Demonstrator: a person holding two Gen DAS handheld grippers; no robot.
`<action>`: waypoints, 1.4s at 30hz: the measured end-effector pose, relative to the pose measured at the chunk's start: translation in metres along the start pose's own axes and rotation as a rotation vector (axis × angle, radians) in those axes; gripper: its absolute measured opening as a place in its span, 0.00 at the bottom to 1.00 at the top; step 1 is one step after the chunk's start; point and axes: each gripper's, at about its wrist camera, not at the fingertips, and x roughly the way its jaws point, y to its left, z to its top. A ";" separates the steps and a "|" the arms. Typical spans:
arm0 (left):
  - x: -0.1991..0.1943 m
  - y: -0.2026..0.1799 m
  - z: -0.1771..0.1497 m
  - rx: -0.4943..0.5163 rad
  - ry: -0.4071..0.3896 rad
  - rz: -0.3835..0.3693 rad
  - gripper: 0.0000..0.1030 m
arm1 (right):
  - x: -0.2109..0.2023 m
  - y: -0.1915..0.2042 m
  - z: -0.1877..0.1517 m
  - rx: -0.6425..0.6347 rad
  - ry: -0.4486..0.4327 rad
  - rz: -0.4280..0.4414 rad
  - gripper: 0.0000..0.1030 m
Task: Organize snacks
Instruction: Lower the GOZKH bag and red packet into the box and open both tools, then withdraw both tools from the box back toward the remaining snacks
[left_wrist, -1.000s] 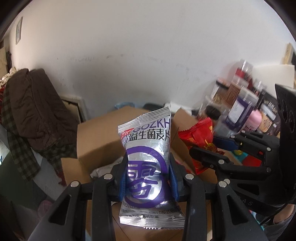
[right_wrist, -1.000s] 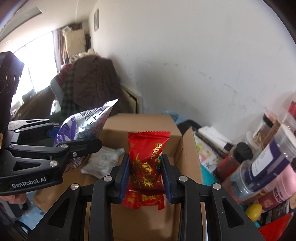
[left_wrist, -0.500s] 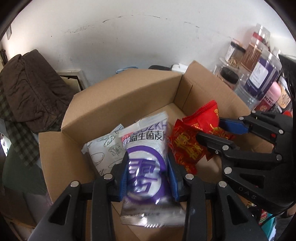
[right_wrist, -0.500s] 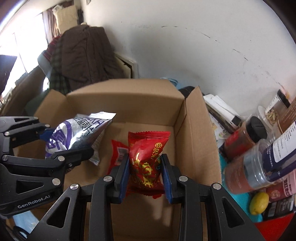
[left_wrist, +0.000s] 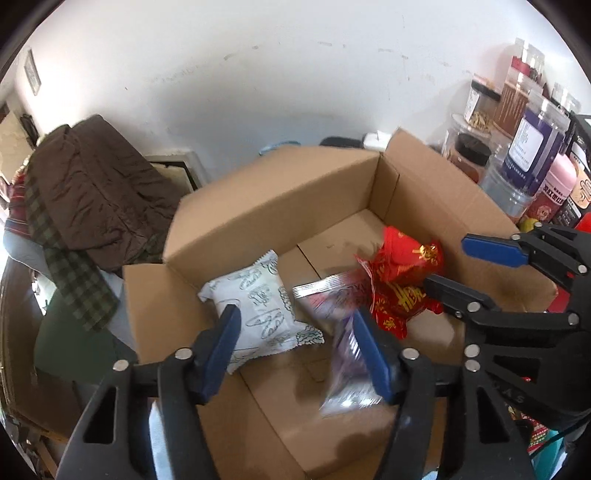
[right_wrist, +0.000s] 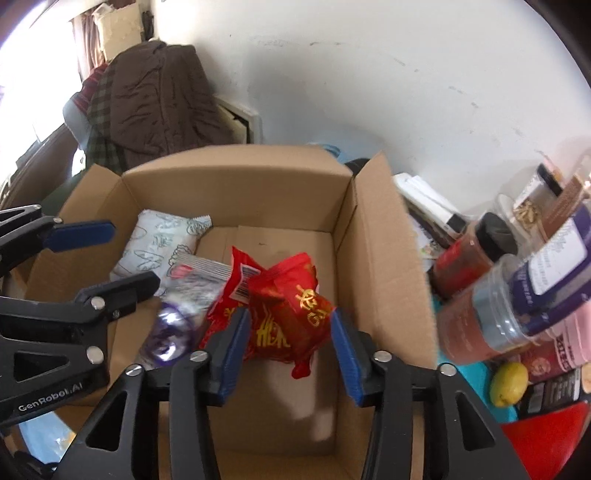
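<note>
An open cardboard box lies below both grippers. My left gripper hangs over the box's left half, jaws opening. The silver-purple packet is blurred, dropping beside the right pad and free of the left one. My right gripper hangs over the right half, jaws also opening. A red packet tumbles loose between its pads onto another red packet. A white patterned packet lies in the box's far left corner.
Several jars and bottles crowd the space right of the box, with a yellow lemon among them. A brown coat is heaped to the left. A white wall stands just behind the box.
Both grippers sank toward the box and tipped downward. Both sets of jaws spread, letting go of the silver-purple packet and the red packet, which now fall into the box.
</note>
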 end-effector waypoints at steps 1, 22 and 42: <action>-0.005 0.000 0.000 0.000 -0.009 0.007 0.61 | -0.005 0.000 0.000 0.001 -0.009 -0.004 0.45; -0.156 -0.011 -0.008 -0.027 -0.274 -0.039 0.62 | -0.168 -0.005 -0.010 0.066 -0.314 -0.051 0.59; -0.271 -0.029 -0.084 0.011 -0.498 -0.053 0.91 | -0.288 0.023 -0.099 0.082 -0.521 -0.090 0.85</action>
